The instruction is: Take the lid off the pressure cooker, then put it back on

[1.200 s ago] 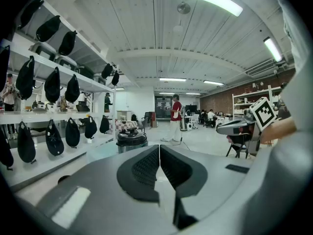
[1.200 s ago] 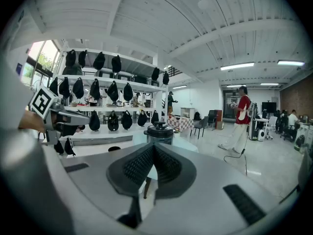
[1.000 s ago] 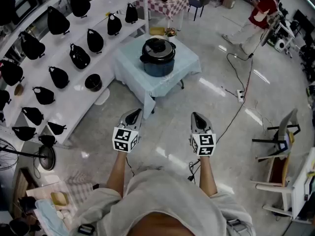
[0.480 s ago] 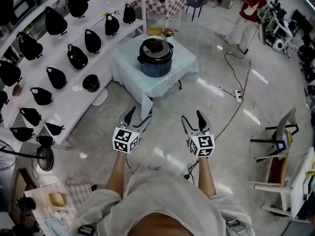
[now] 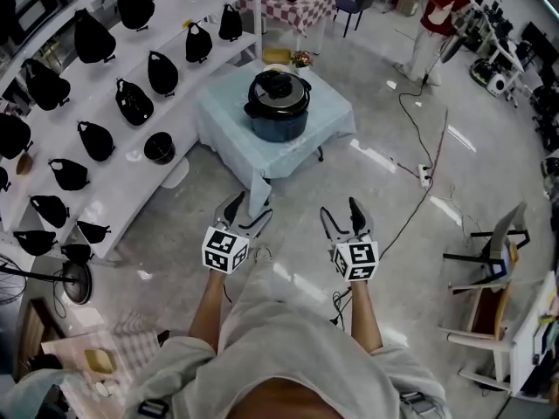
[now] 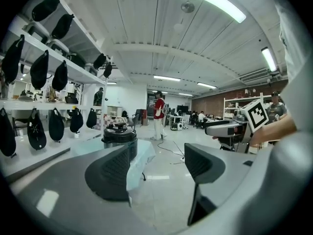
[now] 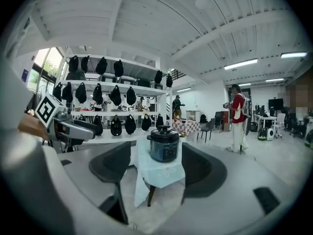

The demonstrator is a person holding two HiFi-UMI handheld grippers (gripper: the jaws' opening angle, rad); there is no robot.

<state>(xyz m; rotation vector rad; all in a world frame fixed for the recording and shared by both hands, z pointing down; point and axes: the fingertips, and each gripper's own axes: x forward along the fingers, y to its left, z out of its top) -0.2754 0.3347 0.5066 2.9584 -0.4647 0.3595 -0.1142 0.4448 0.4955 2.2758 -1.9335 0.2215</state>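
Glossy grey floor (image 5: 393, 182) spread below me in the head view, where the pressure cooker (image 5: 278, 112) stood with its lid (image 5: 277, 85) on, atop a blue-clothed table (image 5: 327, 122) beside white shelves (image 5: 122, 160) of black bags (image 5: 133, 101), well ahead of my left gripper (image 5: 249, 209) and right gripper (image 5: 341, 211). From the left gripper view, my jaws had just been opening and stood wide, nothing between them, the pressure cooker (image 6: 119, 135) far off past the left-hand jaw. From the right gripper view, those jaws too had just been opening and gaped empty, framing the distant pressure cooker (image 7: 164, 145).
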